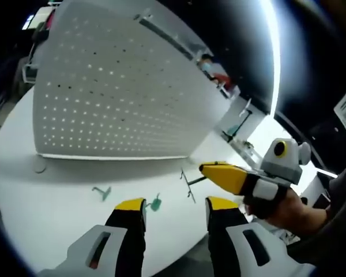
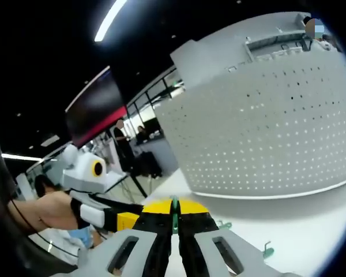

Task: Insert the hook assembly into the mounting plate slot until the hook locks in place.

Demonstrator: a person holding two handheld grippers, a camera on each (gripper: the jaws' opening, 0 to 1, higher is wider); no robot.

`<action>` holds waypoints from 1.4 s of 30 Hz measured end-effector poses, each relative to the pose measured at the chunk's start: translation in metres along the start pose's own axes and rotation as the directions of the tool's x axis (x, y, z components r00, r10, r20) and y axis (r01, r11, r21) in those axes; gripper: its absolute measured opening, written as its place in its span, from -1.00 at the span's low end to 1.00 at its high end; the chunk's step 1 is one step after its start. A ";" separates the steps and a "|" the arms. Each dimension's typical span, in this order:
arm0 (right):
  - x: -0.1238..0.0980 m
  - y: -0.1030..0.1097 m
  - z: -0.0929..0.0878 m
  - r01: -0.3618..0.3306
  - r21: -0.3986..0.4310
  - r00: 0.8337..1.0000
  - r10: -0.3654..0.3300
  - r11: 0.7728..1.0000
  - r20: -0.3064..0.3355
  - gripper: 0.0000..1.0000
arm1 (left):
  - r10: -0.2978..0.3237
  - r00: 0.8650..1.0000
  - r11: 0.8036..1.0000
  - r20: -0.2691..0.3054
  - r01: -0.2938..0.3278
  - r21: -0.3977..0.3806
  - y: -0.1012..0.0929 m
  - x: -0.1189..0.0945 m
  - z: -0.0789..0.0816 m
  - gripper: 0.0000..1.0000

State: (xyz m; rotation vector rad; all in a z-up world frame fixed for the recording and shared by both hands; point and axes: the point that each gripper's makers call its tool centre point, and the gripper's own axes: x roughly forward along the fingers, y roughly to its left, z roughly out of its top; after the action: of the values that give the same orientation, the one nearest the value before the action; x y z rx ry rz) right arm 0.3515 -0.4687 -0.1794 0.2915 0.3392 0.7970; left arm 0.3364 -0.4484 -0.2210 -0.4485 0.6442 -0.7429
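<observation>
Pegboard [image 1: 121, 86] is standing bare on the white table [image 1: 52, 196], nothing inserted yet. Left gripper [image 1: 174, 209] is hovering, jaws spread, over loose green hooks [image 1: 102, 192]. Right gripper [image 2: 174, 214] is pinching a green hook [image 2: 175, 209] between closed jaws, long axis pointing up out of the tips toward the board.

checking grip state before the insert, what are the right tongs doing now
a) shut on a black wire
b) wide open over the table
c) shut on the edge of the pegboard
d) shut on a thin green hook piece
d: in the right gripper view the right tongs are closed together with a thin green hook piece pinched between the yellow tips, short of the white pegboard.
</observation>
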 end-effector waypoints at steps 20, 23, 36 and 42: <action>-0.005 0.023 0.017 -0.023 -0.047 0.995 0.028 0.999 0.096 -1.00 | -0.120 0.990 0.991 0.074 0.123 -0.043 -0.024 -0.003 0.015 -0.87; -0.007 0.026 0.017 -0.018 -0.078 0.995 0.026 0.997 0.098 -1.00 | -0.123 0.990 0.991 0.072 0.126 -0.040 -0.025 -0.004 0.014 -0.87; -0.008 0.029 0.016 -0.010 -0.119 0.994 0.023 0.993 0.107 -1.00 | -0.094 0.991 0.995 0.090 0.096 -0.014 -0.026 -0.006 0.017 -0.94; -0.008 0.027 0.018 -0.009 -0.088 0.994 0.019 0.996 0.110 -0.98 | -0.085 0.991 0.996 0.099 0.087 -0.017 -0.027 -0.005 0.018 -0.96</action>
State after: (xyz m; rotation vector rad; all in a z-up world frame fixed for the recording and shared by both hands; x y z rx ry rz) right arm 0.3358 -0.4592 -0.1516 0.2550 0.1980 0.8040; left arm 0.3331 -0.4595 -0.1906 -0.5317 0.5439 -0.7914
